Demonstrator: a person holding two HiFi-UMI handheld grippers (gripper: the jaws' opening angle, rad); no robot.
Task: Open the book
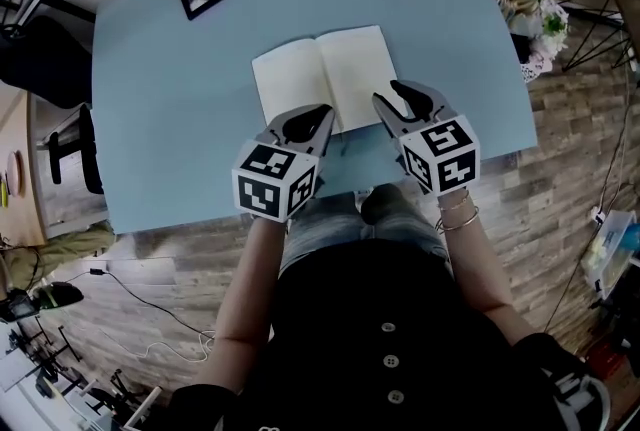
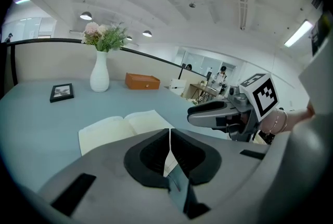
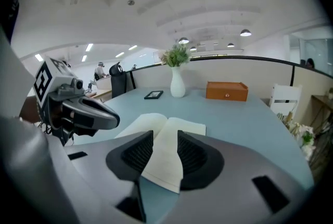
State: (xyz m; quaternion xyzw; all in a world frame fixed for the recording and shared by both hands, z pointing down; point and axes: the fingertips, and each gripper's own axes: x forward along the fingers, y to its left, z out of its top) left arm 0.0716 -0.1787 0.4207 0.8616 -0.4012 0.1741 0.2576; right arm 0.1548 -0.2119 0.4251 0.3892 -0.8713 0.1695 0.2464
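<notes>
Just beyond the fingers (image 1: 304, 125) of left gripper (image 1: 322, 112) and right gripper (image 1: 391, 95), open book (image 1: 322, 71).

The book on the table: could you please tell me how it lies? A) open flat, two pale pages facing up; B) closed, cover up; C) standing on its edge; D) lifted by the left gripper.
A: the book lies open flat on the blue table, with both pale pages facing up.

Book (image 1: 322, 77): open, lying flat on the blue table (image 1: 160, 119), upper centre of the head view. Two cream pages face up, no print discernible. Centre gutter runs near-vertical, top leaning left, right corner higher in frame.
</notes>
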